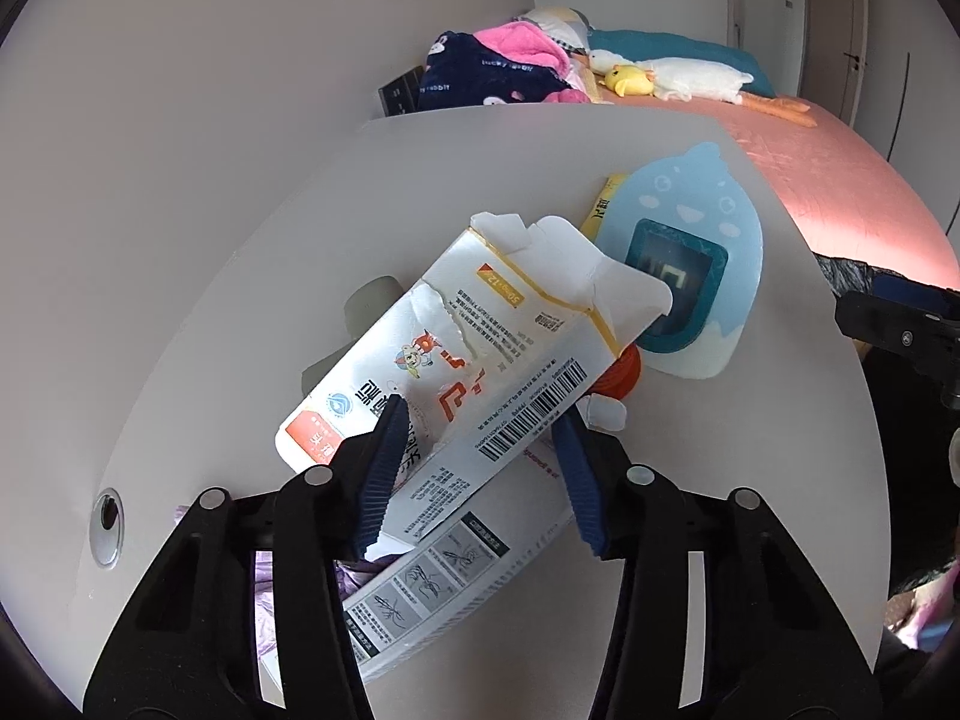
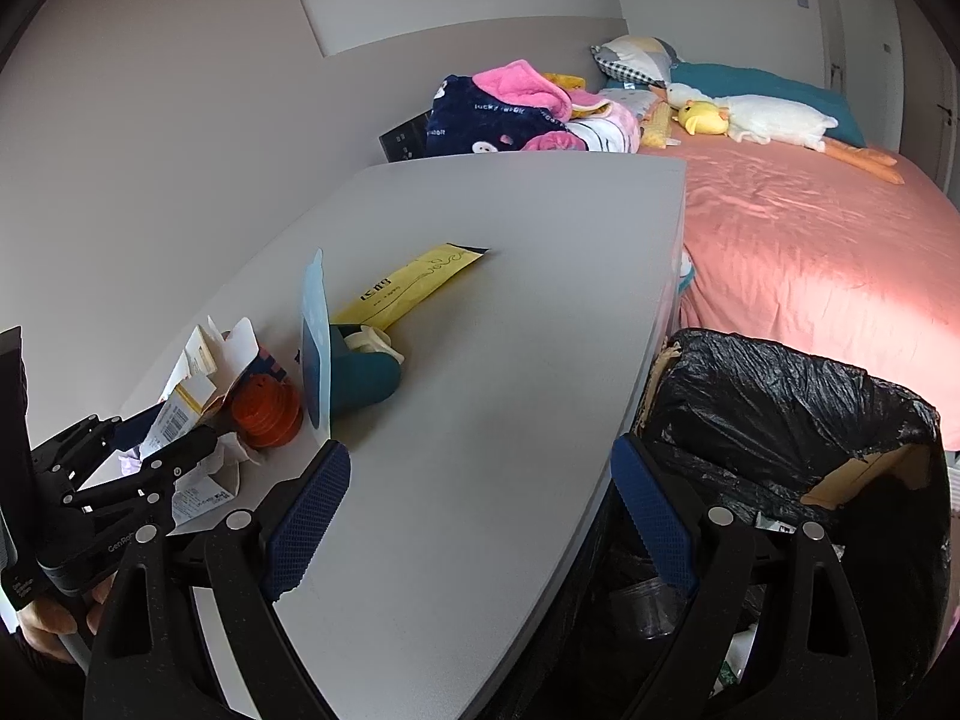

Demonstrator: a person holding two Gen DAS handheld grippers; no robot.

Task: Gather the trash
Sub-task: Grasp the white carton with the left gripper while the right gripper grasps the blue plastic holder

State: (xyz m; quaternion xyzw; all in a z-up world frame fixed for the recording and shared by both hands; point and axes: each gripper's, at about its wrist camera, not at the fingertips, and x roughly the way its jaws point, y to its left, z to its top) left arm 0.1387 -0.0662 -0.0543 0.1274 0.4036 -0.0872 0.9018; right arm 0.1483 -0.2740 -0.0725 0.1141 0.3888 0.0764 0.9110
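Note:
A torn white carton (image 1: 510, 330) with a barcode and red print lies tilted between the fingers of my left gripper (image 1: 480, 420). Both blue pads press on its sides, so the gripper is shut on it. Under it lie a printed leaflet (image 1: 432, 588) and a purple wrapper (image 1: 264, 588). An orange ribbed piece (image 1: 624, 369) sits just behind the carton. In the right wrist view the left gripper (image 2: 180, 450) shows at the left with the carton (image 2: 180, 408). My right gripper (image 2: 480, 450) hangs open and empty over the table's near edge, beside a bin lined with a black bag (image 2: 780, 408).
On the grey table (image 2: 510, 360) stand a pale blue card with a teal device (image 2: 360, 378) and a yellow packet (image 2: 414, 285). A pink bed (image 2: 810, 252) with plush toys and clothes lies behind. A hand (image 2: 54, 618) holds the left gripper.

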